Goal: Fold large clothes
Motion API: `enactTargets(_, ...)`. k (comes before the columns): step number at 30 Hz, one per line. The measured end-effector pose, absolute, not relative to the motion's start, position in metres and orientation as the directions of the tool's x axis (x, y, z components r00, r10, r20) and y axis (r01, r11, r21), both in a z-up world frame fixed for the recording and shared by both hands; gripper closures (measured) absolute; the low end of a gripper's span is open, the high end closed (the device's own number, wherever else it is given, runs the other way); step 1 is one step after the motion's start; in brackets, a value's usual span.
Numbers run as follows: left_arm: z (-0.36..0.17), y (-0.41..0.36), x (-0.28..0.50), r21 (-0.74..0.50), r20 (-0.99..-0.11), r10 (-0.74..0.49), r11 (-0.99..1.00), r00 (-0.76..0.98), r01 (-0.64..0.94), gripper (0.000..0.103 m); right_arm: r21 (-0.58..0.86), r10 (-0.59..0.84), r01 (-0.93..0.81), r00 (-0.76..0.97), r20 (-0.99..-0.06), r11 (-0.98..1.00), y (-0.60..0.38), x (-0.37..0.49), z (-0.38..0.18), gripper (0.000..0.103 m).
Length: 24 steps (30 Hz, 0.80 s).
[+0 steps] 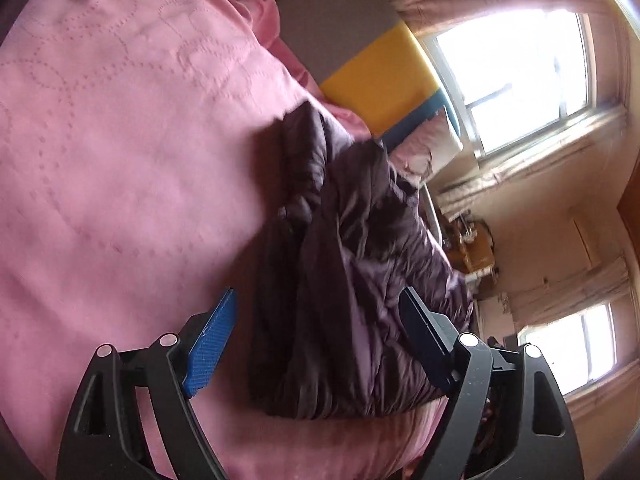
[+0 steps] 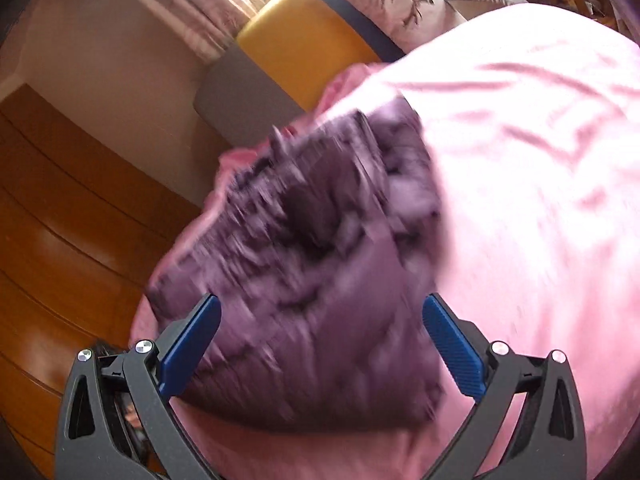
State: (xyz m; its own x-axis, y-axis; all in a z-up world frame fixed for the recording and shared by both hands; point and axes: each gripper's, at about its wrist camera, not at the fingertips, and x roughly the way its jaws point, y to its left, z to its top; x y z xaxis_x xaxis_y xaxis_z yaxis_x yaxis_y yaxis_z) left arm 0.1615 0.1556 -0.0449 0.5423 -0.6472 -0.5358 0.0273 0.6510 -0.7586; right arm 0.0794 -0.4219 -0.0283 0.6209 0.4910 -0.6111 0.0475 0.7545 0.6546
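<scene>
Lying bunched, jacket point(image 1: 344, 264) nears bedspread point(image 1: 120, 140) edge.

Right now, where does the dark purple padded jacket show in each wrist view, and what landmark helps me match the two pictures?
Left wrist view: the purple jacket lies bunched right of centre on the pink bedspread, running down between the open jaws.
Right wrist view: the jacket, blurred, fills the centre, near the bed edge beside the wooden floor.
Shared landmark: the yellow headboard panel beyond the jacket.
</scene>
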Motion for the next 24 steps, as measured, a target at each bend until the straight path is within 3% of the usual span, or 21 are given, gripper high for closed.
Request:
enactTargets(1,-0.050,0.147,0.161,-0.747,-0.549,-0.652,0.664,0.522,0.044,0.028,0.630,0.476,0.060,0.601,-0.642,0.774,-0.418,0.073,-0.035,0.010)
enactTargets(2,-0.053,0.139,0.161,-0.733,-0.561,-0.654,0.677,0.508,0.061,0.033,0.606,0.461,0.068,0.585,-0.668,0.793,-0.414,0.068,-0.042,0.023)
enactTargets(4,-0.055,0.122,0.161,-0.695,-0.593,-0.654,0.710,0.470,0.110,0.057,0.570,0.424,0.065,0.599,-0.679,0.819,-0.407,0.061,-0.045,0.035)
enactTargets(7,-0.050,0.107,0.155,-0.624,-0.630,-0.620,0.763,0.468,0.170,0.076,0.587,0.439,0.066,0.599,-0.670,0.807,-0.406,0.054,-0.042,0.071)
enactTargets(10,-0.047,0.113,0.147,-0.642,-0.614,-0.635,0.747,0.469,0.171,0.085,0.578,0.442,0.048,0.593,-0.673,0.815,-0.403,0.047,-0.038,0.077)
enactTargets(18,-0.042,0.122,0.101,-0.650,-0.615,-0.659,0.734,0.433,0.196,0.086,0.574,0.474,0.010,0.552,-0.686,0.819,-0.405,-0.002,-0.024,0.080)
enactTargets(24,-0.042,0.126,0.044,-0.636,-0.651,-0.655,0.747,0.384,0.195,0.086,0.513,0.463,-0.031,0.478,-0.746,0.858,-0.404,-0.056,-0.019,0.080)
